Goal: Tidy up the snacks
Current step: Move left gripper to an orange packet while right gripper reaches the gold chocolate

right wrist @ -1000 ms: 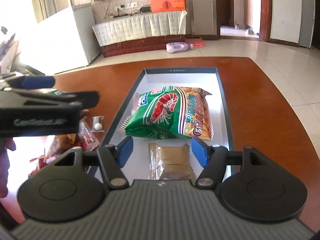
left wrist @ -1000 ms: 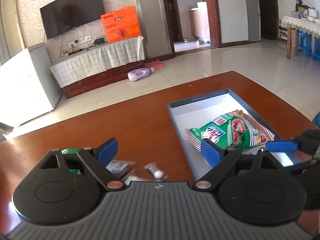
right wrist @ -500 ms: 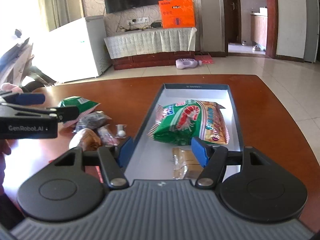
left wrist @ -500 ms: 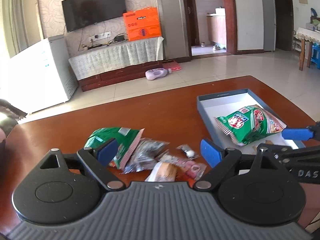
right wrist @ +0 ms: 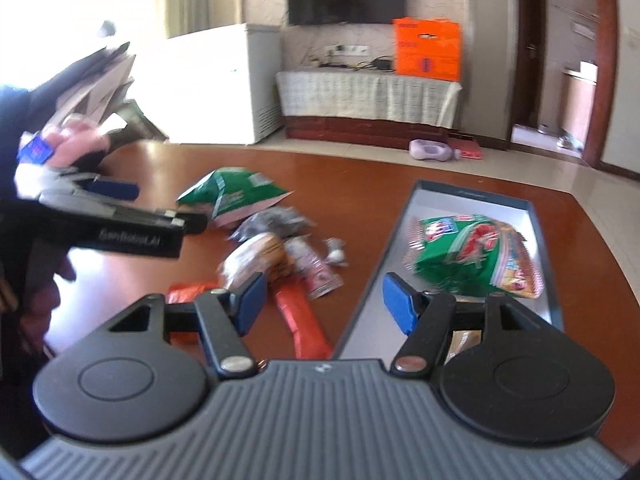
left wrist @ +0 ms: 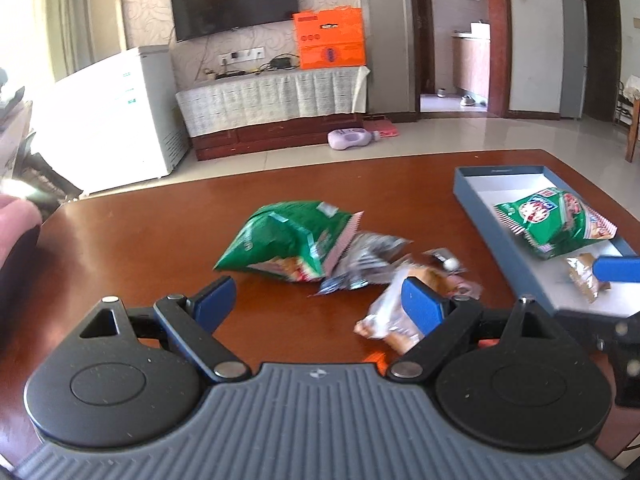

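A blue-rimmed tray [left wrist: 496, 216] [right wrist: 472, 196] on the brown table holds a green prawn-cracker bag [left wrist: 552, 220] [right wrist: 476, 256] and a small brown packet [left wrist: 584, 276]. Left of the tray lies a pile of loose snacks: a green bag [left wrist: 284, 236] [right wrist: 232, 192], a silver-grey packet [left wrist: 364, 260], a clear bread packet [left wrist: 400, 304] [right wrist: 256, 256], a small white candy [left wrist: 452, 264] and an orange-red packet [right wrist: 300, 320]. My left gripper [left wrist: 316, 300] is open and empty, just short of the pile. My right gripper [right wrist: 324, 304] is open and empty over the tray's left rim.
The table's far edge curves behind the snacks. Beyond it stand a white freezer [left wrist: 120, 112], a TV stand with an orange box [left wrist: 328, 40] and a purple bottle on the floor [left wrist: 352, 138]. The left gripper's body [right wrist: 120, 228] shows at the left of the right wrist view.
Both grippers have swung left, away from the tray and toward the loose snack pile. Both stay open and empty.
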Available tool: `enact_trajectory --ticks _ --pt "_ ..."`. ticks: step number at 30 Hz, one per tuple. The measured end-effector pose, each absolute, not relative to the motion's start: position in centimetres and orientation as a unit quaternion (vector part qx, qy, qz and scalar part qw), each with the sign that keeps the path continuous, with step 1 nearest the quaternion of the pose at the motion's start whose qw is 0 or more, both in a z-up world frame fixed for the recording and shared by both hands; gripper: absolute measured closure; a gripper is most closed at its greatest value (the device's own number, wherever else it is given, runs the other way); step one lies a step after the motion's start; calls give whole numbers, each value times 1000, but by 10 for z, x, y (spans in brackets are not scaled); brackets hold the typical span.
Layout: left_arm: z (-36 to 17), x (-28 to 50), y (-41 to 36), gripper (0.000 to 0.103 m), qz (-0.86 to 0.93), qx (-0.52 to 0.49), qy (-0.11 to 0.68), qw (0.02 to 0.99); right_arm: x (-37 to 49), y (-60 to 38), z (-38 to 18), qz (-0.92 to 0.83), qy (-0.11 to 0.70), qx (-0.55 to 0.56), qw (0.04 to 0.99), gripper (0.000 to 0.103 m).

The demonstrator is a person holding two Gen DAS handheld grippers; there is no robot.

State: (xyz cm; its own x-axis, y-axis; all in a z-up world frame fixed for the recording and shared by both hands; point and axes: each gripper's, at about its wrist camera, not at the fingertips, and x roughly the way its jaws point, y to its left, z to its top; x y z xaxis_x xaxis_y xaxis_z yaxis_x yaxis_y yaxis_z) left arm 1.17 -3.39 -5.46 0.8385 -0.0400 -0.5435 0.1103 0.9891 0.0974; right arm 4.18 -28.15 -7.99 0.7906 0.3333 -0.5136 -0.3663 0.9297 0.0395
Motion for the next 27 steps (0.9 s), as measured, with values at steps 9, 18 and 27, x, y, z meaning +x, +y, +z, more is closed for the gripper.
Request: enact_trajectory --ticks 9,18,27 --pt "-88 -6 -20 11 -54 67 301 950 26 -250 -102 259 305 -123 908 38" --pt "-119 3 -40 11 -71 94 318 941 27 -235 -125 262 354 -171 881 55" --pt "-125 16 -23 12 -47 55 331 941 33 -230 -124 272 365 -145 879 64"
